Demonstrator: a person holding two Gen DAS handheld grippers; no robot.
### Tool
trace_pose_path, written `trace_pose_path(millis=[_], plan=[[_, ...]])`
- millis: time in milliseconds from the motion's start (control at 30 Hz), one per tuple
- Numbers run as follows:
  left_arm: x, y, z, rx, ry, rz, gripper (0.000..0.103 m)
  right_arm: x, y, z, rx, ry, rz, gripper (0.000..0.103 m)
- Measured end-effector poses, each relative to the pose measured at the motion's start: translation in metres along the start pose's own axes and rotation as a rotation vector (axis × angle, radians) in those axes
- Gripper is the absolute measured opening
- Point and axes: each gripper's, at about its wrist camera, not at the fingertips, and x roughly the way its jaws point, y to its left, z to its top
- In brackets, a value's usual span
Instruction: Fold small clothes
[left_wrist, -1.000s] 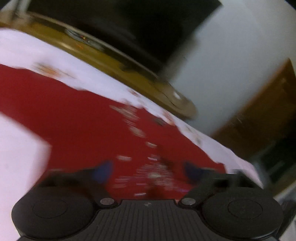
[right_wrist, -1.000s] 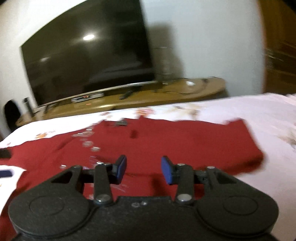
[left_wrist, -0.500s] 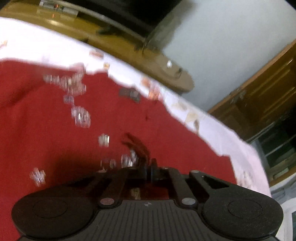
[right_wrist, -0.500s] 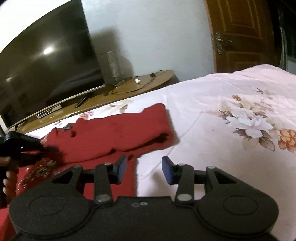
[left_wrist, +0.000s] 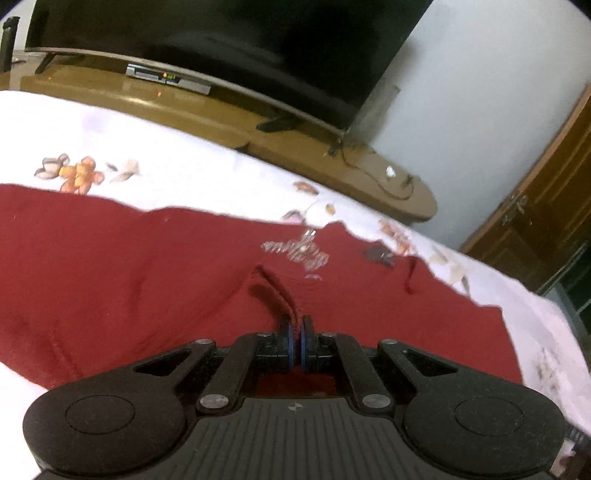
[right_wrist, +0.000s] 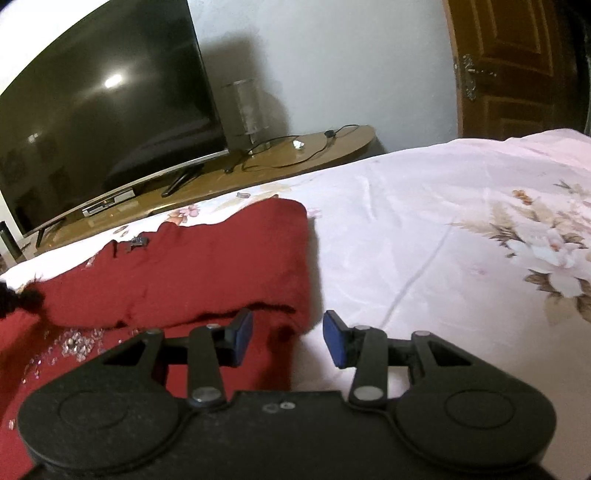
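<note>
A dark red garment with silver sequin lettering lies spread on the floral bedsheet. My left gripper is shut on a pinched ridge of the red garment near its middle. In the right wrist view the red garment has a folded flap lying over it, ending at its right edge. My right gripper is open and empty, low over the garment's right edge, its left fingertip over red cloth, the right one over the sheet. The left gripper shows dark at that view's far left.
A large curved TV stands on a wooden stand beyond the bed, with cables and a clear glass cylinder on it. A brown wooden door is at the right. Floral sheet stretches right of the garment.
My left gripper closed on the garment's cloth and now holds a pinched ridge. My right gripper swung right to the garment's right edge and stayed open.
</note>
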Motion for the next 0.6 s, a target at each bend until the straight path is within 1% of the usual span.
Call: trace_pose_path(millis=[100, 167, 267, 333, 367, 400, 433, 467, 533, 600], plan=[[-0.008, 0.008, -0.001, -0.01, -0.02, 0.004, 0.003, 0.005, -0.005, 0.005, 0.053, -0.004, 0.018, 0.042], [-0.011, 0.012, 0.002, -0.02, -0.031, 0.006, 0.003, 0.003, -0.011, 0.008, 0.101, -0.026, 0.037, 0.042], [-0.006, 0.016, 0.0, -0.002, -0.005, 0.015, 0.003, 0.005, -0.018, 0.012, 0.149, -0.037, 0.048, 0.044], [0.004, 0.018, -0.003, 0.016, 0.028, 0.035, 0.003, 0.017, -0.029, 0.014, 0.232, -0.008, 0.075, 0.038], [0.007, 0.02, -0.006, 0.016, 0.035, 0.038, 0.003, 0.026, -0.034, 0.013, 0.264, 0.021, 0.092, 0.023], [0.008, 0.021, -0.008, 0.017, 0.025, 0.035, 0.003, 0.038, -0.038, 0.01, 0.288, 0.069, 0.115, 0.015], [0.007, 0.022, -0.008, 0.012, 0.018, 0.035, 0.003, 0.048, -0.04, 0.005, 0.294, 0.103, 0.117, 0.013], [0.005, 0.022, -0.008, 0.01, 0.008, 0.039, 0.003, 0.049, -0.041, 0.002, 0.287, 0.081, 0.124, 0.012], [0.003, 0.021, -0.011, 0.025, -0.009, 0.046, 0.003, 0.048, -0.04, 0.001, 0.261, 0.08, 0.127, 0.012], [0.003, 0.023, -0.015, 0.017, -0.014, 0.04, 0.003, 0.044, -0.036, 0.0, 0.208, 0.082, 0.12, 0.012]])
